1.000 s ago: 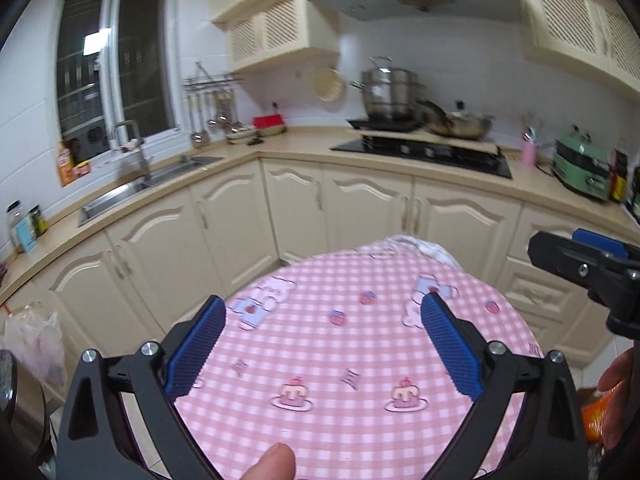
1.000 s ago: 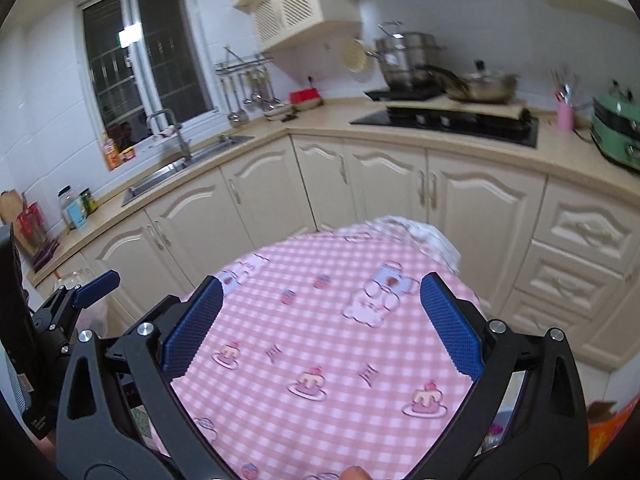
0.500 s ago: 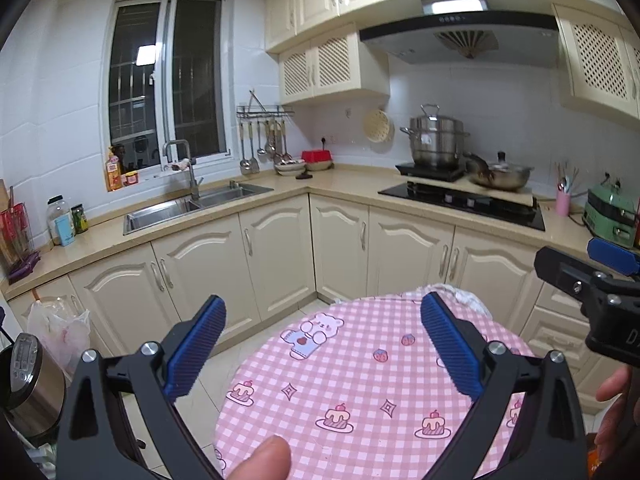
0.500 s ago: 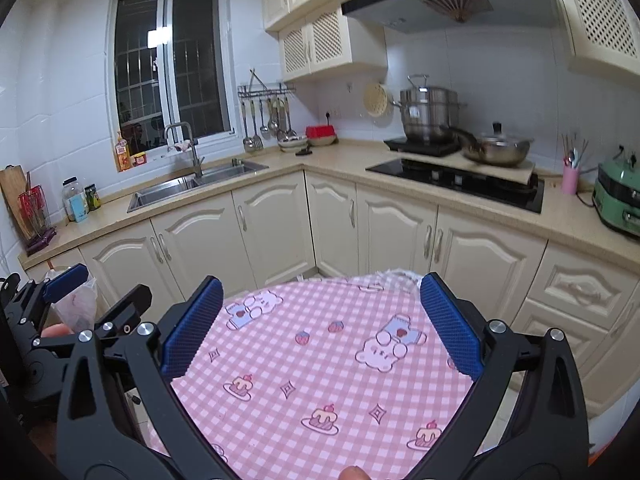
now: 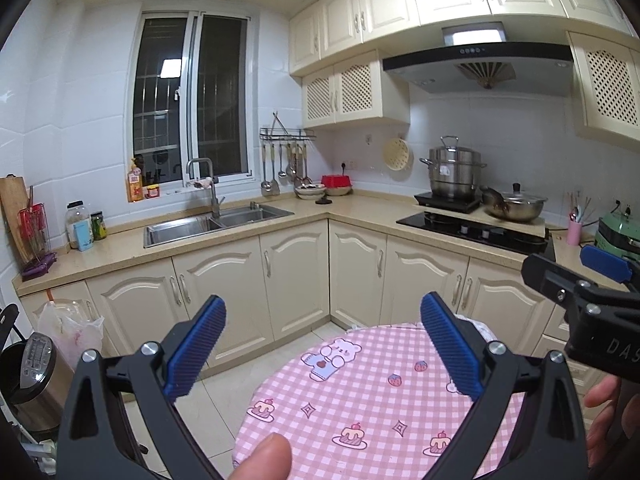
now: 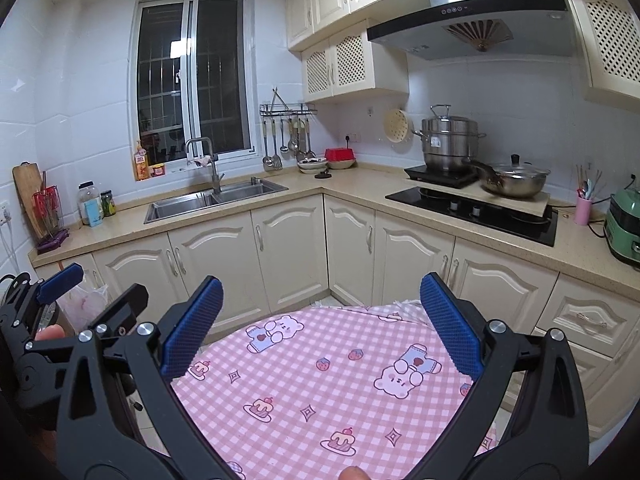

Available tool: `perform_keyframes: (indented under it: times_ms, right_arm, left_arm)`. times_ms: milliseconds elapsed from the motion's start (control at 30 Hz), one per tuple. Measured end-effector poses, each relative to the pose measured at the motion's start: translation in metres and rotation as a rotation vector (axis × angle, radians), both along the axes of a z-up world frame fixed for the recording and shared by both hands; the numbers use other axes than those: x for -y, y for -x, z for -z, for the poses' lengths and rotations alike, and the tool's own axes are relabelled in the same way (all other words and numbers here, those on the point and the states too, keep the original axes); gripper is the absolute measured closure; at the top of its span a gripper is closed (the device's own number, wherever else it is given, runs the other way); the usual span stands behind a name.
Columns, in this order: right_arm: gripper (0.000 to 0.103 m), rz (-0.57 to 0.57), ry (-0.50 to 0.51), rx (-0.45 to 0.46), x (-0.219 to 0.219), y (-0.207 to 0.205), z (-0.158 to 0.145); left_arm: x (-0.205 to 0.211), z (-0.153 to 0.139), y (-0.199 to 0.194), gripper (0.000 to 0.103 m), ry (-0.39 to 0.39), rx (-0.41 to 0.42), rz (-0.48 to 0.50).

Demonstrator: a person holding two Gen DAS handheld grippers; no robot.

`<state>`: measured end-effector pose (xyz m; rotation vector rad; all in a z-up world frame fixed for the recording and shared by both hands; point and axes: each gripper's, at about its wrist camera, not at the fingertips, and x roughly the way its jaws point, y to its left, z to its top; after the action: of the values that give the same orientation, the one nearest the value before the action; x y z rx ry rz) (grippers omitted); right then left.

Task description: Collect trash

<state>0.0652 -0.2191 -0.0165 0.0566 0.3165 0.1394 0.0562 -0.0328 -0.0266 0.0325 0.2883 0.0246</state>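
A round table with a pink checked cloth point(image 5: 360, 400) fills the lower middle of both views, also as the table point(image 6: 320, 384). No trash item shows in either view. My left gripper point(image 5: 323, 350) is open above the table's near edge with nothing between its blue pads point(image 5: 196, 352). My right gripper point(image 6: 320, 326) is open too, holding nothing, over the cloth. In the left wrist view the right gripper point(image 5: 592, 292) pokes in at the right edge. The left gripper point(image 6: 60, 320) shows at the left of the right wrist view.
Cream cabinets point(image 5: 296, 280) wrap around behind the table, with a sink point(image 5: 216, 222) and a hob point(image 5: 476, 232) with pots. A white plastic bag point(image 5: 68, 332) hangs on the far-left cabinet above a metal bin-like appliance point(image 5: 32, 368). Tiled floor lies between table and cabinets.
Both views have swung upward and back: the table has dropped lower in frame and the upper kitchen has come into sight. Both grippers stay open.
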Motion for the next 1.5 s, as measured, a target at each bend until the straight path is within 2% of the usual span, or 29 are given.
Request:
perform_keyframes:
  times_ms: [1033, 1500]
  right_arm:
    - [0.006, 0.023, -0.023, 0.045, 0.006, 0.005, -0.015]
    - [0.006, 0.021, -0.025, 0.042, 0.006, 0.002, -0.014]
  left_arm:
    - [0.001, -0.014, 0.006, 0.007, 0.014, 0.041, 0.012]
    - [-0.005, -0.016, 0.006, 0.007, 0.052, 0.052, 0.025]
